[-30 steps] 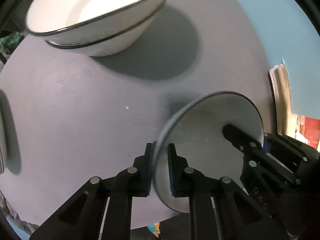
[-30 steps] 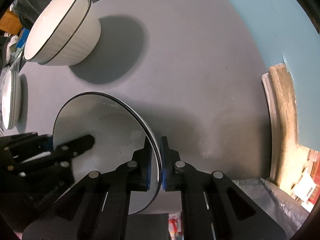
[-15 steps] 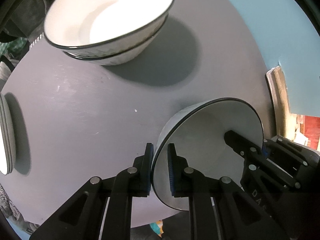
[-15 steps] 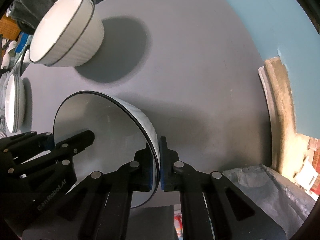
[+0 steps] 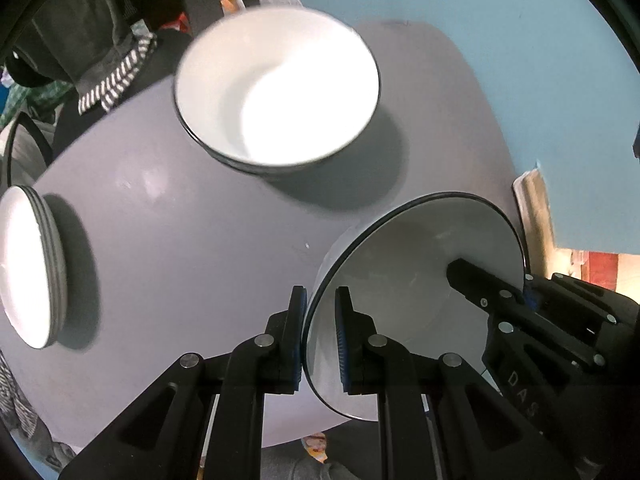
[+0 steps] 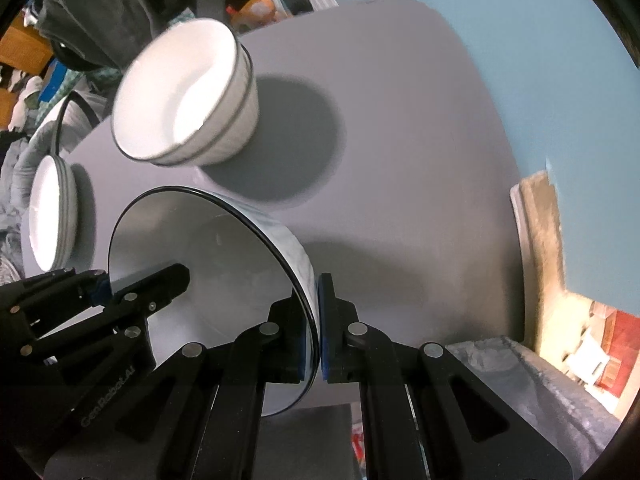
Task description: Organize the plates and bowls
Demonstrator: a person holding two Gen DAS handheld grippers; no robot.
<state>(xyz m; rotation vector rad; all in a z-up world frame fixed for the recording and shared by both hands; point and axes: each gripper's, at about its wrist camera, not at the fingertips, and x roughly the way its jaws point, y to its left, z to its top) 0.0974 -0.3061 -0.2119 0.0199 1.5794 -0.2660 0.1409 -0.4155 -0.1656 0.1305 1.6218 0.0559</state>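
The held bowl (image 5: pixel 404 300) is white w/ a thin dark rim line, and it hangs in the air above the grey table (image 5: pixel 180 240), between the two grippers. The left gripper (image 5: pixel 320 336) pinches the rim on one side, one pad inside and one outside the wall. The right gripper (image 6: pixel 316 328) does the same on the opposite side of the rim. Both pairs of jaws are closed on the bowl wall, so the weight is shared and, I think, the bowl cannot swing or tip as it could w/ only one pinch point. Both grippers point down, which keeps the opening of the bowl facing up.

On the table, beyond the held bowl, stands a stack of two bowls (image 5: pixel 276 92) of the same kind, one nested in the other; two rim lines show in the right wrist view (image 6: pixel 188 92). Its top bowl is empty and open upward, so probably this is the place where the held bowl goes next: same shape, so it will nest. At the left edge of the table lies a stack of plates (image 5: pixel 32 264), well apart from the bowls, i.e. plates and bowls are kept as separate piles.

My judgement: the step now is carrying the bowl toward the stack. The held bowl is not yet over it, approx. beside it & nearer to the cameras
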